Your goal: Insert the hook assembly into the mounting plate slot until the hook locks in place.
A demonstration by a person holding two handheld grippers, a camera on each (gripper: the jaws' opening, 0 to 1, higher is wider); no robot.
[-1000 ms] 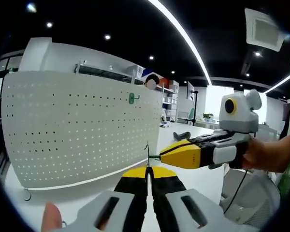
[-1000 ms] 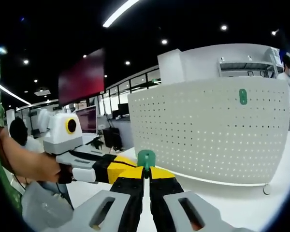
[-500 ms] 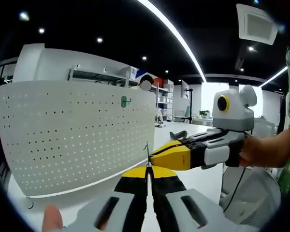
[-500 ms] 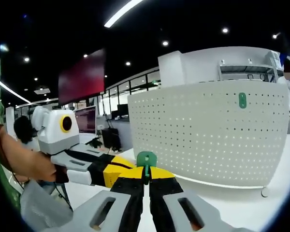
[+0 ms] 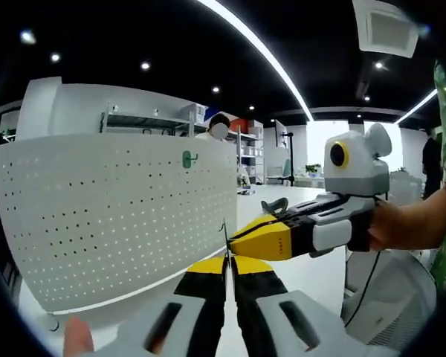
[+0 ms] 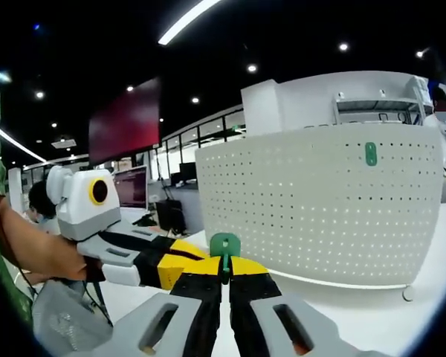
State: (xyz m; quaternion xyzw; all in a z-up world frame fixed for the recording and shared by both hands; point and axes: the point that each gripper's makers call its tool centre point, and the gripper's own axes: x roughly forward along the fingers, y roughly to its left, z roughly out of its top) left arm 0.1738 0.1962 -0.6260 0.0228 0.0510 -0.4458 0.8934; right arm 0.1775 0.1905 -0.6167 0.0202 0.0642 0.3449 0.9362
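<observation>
A white perforated mounting plate (image 6: 320, 204) stands upright on the white table with one green hook (image 6: 371, 154) already fixed near its upper edge, while a second green hook assembly (image 6: 225, 246), its rounded plate facing the camera, sits apart from the board.

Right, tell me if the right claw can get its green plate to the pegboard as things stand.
Probably yes. The right claw is shut on the green plate, and open space lies between it and the pegboard; the left claw sits beside it, not ahead.
</observation>
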